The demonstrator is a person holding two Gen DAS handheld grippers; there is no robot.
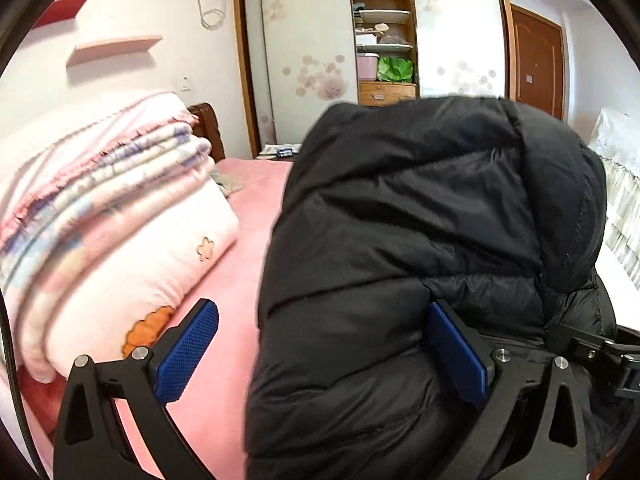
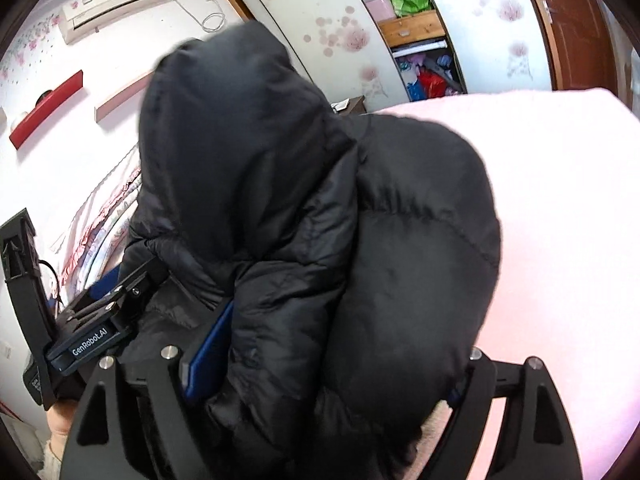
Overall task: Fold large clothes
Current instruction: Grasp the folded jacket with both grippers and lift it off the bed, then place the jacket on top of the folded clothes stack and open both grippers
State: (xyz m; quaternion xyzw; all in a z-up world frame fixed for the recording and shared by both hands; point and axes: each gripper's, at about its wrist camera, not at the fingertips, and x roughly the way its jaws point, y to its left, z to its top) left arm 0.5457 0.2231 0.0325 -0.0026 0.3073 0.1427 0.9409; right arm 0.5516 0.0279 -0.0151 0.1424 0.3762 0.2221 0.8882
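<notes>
A black hooded puffer jacket [image 1: 420,220] is bunched up in a thick bundle above the pink bed [image 1: 240,280]. It also fills the right wrist view [image 2: 300,220], hood uppermost. My left gripper [image 1: 320,356] stands wide open with a fold of the jacket between its blue pads [image 1: 188,352]; the left pad is clear of the fabric, the right pad touches it. My right gripper [image 2: 332,364] is open wide around a thick roll of the jacket; its left pad [image 2: 208,360] presses the fabric and the right finger is mostly hidden. The left gripper's body [image 2: 92,344] shows at the lower left.
A stack of folded pink blankets [image 1: 112,216] lies on the bed at the left. A wooden headboard [image 1: 208,128] and a wardrobe with open shelves [image 1: 384,32] stand behind. A white lace cover [image 1: 620,184] is at the right. The pink sheet [image 2: 560,240] spreads to the right.
</notes>
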